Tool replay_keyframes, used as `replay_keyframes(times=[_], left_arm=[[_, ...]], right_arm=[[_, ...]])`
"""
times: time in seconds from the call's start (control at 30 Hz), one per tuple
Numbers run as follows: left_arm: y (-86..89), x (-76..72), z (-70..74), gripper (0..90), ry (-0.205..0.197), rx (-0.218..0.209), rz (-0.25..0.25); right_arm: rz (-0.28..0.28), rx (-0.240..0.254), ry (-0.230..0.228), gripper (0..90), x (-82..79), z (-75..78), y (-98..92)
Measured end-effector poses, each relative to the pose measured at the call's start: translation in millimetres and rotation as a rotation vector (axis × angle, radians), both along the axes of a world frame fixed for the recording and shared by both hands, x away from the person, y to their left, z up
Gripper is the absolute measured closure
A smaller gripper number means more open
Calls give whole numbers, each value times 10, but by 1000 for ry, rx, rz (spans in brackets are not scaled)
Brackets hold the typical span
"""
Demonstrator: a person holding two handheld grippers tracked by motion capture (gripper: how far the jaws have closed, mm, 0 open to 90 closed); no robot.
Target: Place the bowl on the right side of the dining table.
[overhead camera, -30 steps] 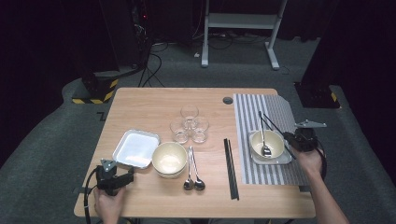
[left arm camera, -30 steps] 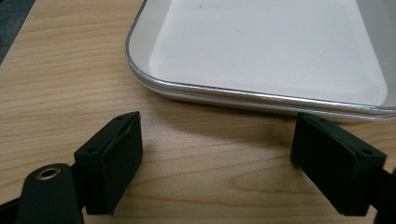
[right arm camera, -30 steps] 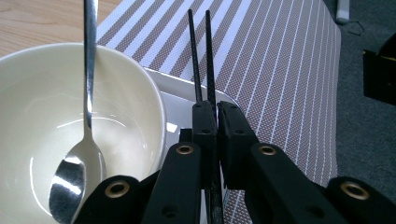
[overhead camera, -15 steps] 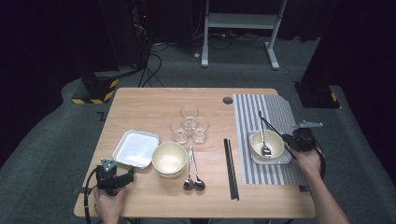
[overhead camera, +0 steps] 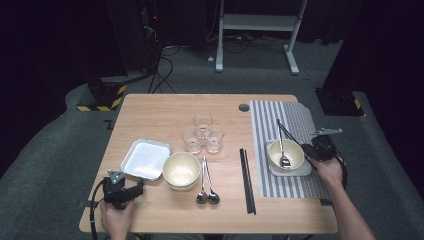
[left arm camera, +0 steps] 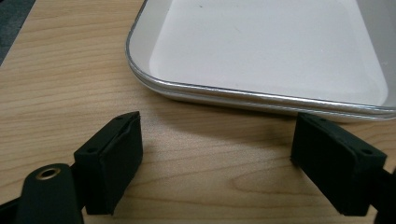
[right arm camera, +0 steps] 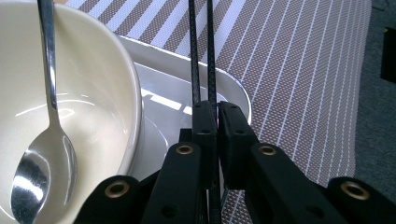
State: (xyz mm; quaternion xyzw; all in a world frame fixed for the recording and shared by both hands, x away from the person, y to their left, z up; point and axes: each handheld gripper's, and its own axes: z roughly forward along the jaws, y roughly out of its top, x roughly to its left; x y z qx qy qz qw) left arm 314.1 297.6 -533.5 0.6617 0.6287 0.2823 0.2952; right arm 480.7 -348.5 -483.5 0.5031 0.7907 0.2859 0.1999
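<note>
Right gripper view: the right gripper [right arm camera: 211,112] has its jaws clamped on a pair of black chopsticks [right arm camera: 200,51], which run up and away over the striped placemat [right arm camera: 299,60]. Compared with the high view a second ago, the right hand has barely shifted and the grip is unchanged; the chopsticks remain off the mat, so placing them is judged not yet done. They sit just right of the cream bowl [right arm camera: 93,107], which holds a spoon [right arm camera: 44,158] and stands on a grey tray [right arm camera: 187,107].

Left gripper view: the left gripper [left arm camera: 217,154] has its jaws wide open and empty, resting near the rim of the white tray [left arm camera: 261,98] on the bench [left arm camera: 60,70], without touching it.
</note>
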Motion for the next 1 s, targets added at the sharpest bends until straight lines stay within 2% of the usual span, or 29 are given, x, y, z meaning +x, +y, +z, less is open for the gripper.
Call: replay_keyframes(times=[0.47, 0.83, 1.0], left_arm=[[0, 0, 0, 168, 0, 0, 0], [0, 0, 0, 168, 0, 1, 0], [-2, 1, 0, 168, 0, 1, 2]], right_arm=[[3, 0, 15, 857, 55, -45, -8], [0, 16, 6, 852, 45, -67, -18], [2, 35, 10, 800, 36, -74, -4]])
